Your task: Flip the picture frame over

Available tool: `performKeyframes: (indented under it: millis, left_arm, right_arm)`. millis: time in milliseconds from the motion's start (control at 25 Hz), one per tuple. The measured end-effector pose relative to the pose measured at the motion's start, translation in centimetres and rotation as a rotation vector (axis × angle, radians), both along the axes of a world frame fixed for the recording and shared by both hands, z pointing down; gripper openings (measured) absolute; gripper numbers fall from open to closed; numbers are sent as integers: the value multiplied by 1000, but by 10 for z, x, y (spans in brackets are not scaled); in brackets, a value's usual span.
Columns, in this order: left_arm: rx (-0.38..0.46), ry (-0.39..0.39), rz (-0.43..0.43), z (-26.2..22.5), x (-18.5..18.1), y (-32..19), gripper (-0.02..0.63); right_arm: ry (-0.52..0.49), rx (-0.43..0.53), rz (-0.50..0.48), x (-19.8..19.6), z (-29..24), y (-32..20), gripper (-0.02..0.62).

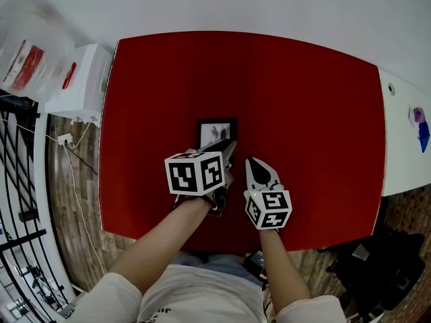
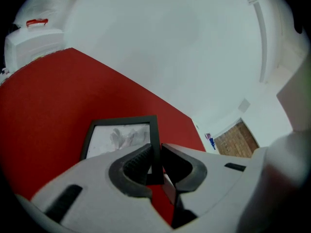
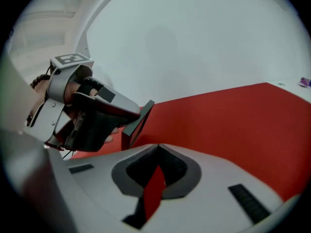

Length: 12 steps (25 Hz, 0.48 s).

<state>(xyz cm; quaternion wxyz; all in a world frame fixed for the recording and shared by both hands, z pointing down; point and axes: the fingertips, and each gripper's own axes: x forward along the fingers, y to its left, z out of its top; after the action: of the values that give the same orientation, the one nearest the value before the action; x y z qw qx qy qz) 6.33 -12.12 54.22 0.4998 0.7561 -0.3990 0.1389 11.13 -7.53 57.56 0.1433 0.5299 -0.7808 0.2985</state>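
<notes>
on the red table (image 1: 323, 113), near the middle of its near edge, the left gripper (image 2: 154, 154) pinches the side rail of the tilted picture frame (image 1: 217, 132), probably light, stiff and breakable, while the right gripper (image 3: 158, 149) is closed and empty

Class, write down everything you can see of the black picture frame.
The black rectangular picture frame is thin, with a narrow dark border around a pale picture that shows faint grey shapes. The picture side faces up. The left gripper is shut on one side edge near a corner. The frame is tilted, with that side raised above the red table. Whether its far edge rests on the table cannot be told.
</notes>
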Motion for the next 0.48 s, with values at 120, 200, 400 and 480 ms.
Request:
performKeyframes:
  millis: [120,200,400,480]
  left_arm:
    - [-49,123,-16,-7,-3,0,72]
    - [-79,204,-21,-10,-5,-1,72]
    - [-123,364,-9,-17,-18,-1,71]
    - [-131,421,8,-20,-23,1,71]
  right_arm:
    - [-13,19,-53,-8,-4,-7,3]
    - [-15,21,-75,-11,-5,-9,3]
    - [-17,21,-120,-21,-8,-13,3]
    - [-20,23,-155,-27,-9,-11,3]
